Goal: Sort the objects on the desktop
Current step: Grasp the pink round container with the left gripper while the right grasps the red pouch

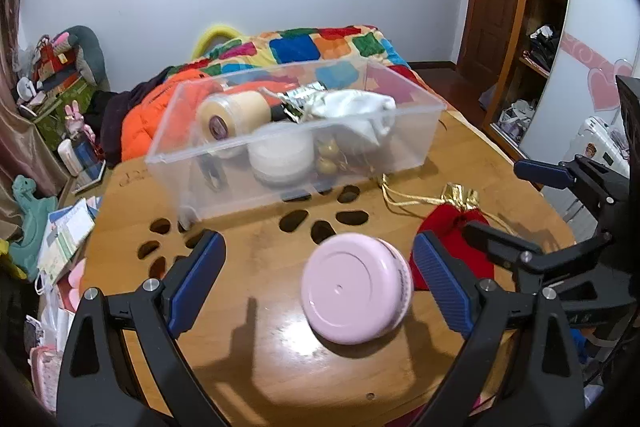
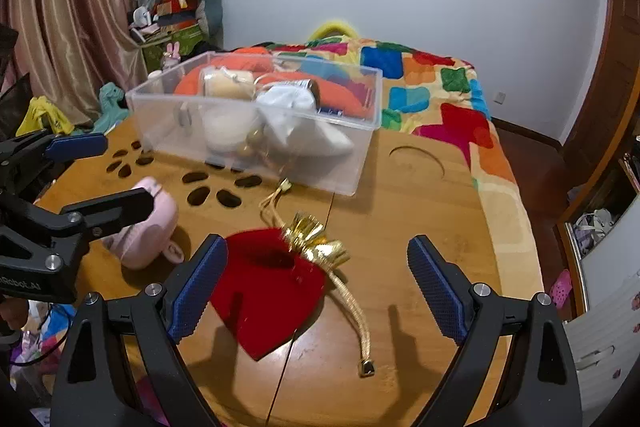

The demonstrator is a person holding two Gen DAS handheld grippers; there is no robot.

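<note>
A pink round jar (image 1: pixel 356 289) lies tipped on the wooden table (image 1: pixel 260 355), its lid facing me, between the wide-open fingers of my left gripper (image 1: pixel 320 283). Nothing touches it. It also shows in the right wrist view (image 2: pixel 148 227). A red drawstring pouch (image 2: pixel 268 283) with gold trim and gold cords lies flat between the open fingers of my right gripper (image 2: pixel 316 283); the pouch also shows in the left wrist view (image 1: pixel 448 227). A clear plastic bin (image 1: pixel 296 143) behind holds a tape roll, white cloth, a white jar and gold balls.
The table has paw-shaped cut-outs (image 1: pixel 320 223) in front of the bin. A bed with a colourful quilt (image 2: pixel 440 83) lies beyond the table. Clutter and papers (image 1: pixel 68 235) lie off the left edge. My right gripper (image 1: pixel 568 187) shows at the right of the left wrist view.
</note>
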